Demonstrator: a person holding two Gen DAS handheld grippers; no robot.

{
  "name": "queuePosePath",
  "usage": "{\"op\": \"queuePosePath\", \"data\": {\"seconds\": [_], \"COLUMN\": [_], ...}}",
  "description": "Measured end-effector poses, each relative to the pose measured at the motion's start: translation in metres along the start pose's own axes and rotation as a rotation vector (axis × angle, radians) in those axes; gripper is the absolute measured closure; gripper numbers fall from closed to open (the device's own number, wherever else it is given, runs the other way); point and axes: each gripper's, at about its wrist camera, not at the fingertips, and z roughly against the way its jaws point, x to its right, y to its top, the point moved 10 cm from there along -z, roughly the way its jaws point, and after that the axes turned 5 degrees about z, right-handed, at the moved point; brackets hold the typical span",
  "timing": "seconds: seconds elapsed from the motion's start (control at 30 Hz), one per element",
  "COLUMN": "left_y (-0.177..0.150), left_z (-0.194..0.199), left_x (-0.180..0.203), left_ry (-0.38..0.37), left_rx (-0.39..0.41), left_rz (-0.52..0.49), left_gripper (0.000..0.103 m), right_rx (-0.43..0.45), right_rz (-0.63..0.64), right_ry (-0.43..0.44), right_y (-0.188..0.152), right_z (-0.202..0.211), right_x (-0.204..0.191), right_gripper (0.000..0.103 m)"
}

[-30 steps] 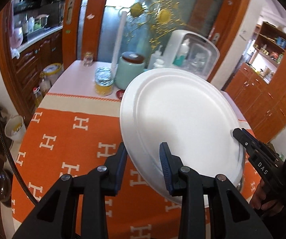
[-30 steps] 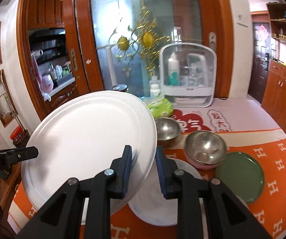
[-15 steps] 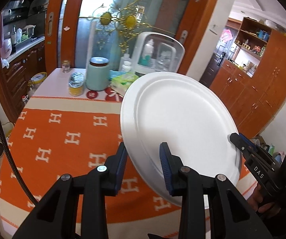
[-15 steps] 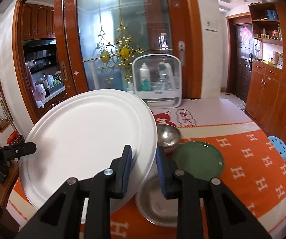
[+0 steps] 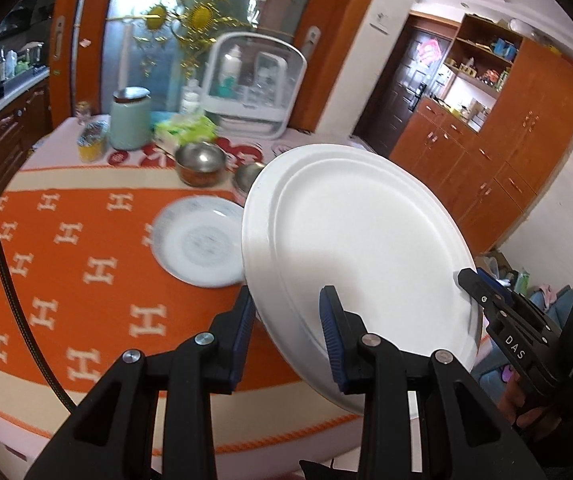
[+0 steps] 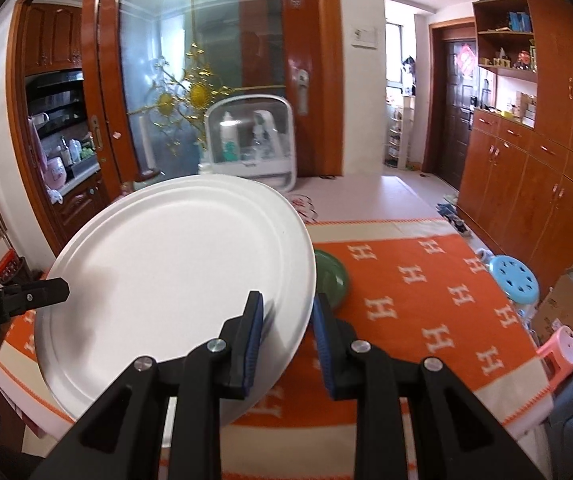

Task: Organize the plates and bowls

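Note:
A large white plate [image 5: 358,240] hangs tilted above the table, held by both grippers at opposite edges. My left gripper [image 5: 288,320] is shut on its near rim in the left wrist view, where the right gripper [image 5: 482,292] clamps the far right rim. In the right wrist view my right gripper [image 6: 288,320] is shut on the white plate [image 6: 174,268], and the left gripper [image 6: 46,292] bites its left edge. On the orange cloth lie a grey-patterned plate [image 5: 200,246], two steel bowls [image 5: 200,160] [image 5: 248,176] and a green plate [image 6: 330,276], partly hidden.
The table [image 5: 66,280] wears an orange cloth with white H marks. At its far end stand a mint canister [image 5: 130,120], a yellow jar [image 5: 92,144], a tissue pack [image 5: 184,130] and a white box [image 5: 254,88]. A blue stool [image 6: 512,280] and wooden cabinets [image 6: 526,184] lie to the right.
Both grippers carried the white plate sideways along the table, still gripping it. The patterned plate and bowls came into the left view; the bowls slid out of the right view.

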Motion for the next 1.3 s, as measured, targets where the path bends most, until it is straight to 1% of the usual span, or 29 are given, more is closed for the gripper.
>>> {"op": "queuePosePath", "data": {"seconds": [0.2,0.4,0.57,0.63,0.8,0.93,1.07,1.2,1.23,1.3], "left_y": [-0.036,-0.068,-0.092,-0.100,-0.123,-0.136,-0.141,-0.150,-0.151,-0.156], "left_z": [-0.029,-0.061,-0.090,-0.100,-0.127,-0.145,-0.157,-0.169,-0.170,-0.174], "left_x": [0.043,0.073,0.095,0.099,0.109,0.108,0.101,0.094,0.093,0.092], "left_ry": [-0.007,-0.006,-0.007,0.000,0.061,0.100,0.126,0.160,0.163,0.173], "left_rx": [-0.046,-0.112,-0.182,-0.207,-0.264,-0.309,-0.336,-0.383,-0.388,-0.409], "left_rz": [-0.027,-0.078,-0.113,-0.125,-0.168,-0.169,-0.171,-0.176,-0.176,-0.180], "left_gripper": [0.071,0.071,0.071,0.071,0.071,0.071,0.071,0.071,0.071,0.071], "right_rx": [-0.067,-0.157,-0.261,-0.291,-0.363,-0.435,-0.473,-0.503,-0.509,-0.520], "right_rz": [-0.008,-0.019,-0.015,-0.017,-0.008,-0.040,-0.052,-0.042,-0.041,-0.034], "right_ry": [-0.040,-0.083,-0.130,-0.138,-0.148,-0.129,-0.101,-0.091,-0.084,-0.083], "right_y": [-0.035,-0.071,-0.099,-0.108,-0.130,-0.153,-0.167,-0.175,-0.178,-0.182], "right_z": [0.000,-0.007,-0.019,-0.023,-0.037,-0.052,-0.063,-0.072,-0.075,-0.078], "right_x": [0.042,0.080,0.106,0.114,0.126,0.134,0.134,0.131,0.130,0.129], "right_gripper": [0.077,0.077,0.077,0.077,0.077,0.077,0.077,0.076,0.074,0.074]}}
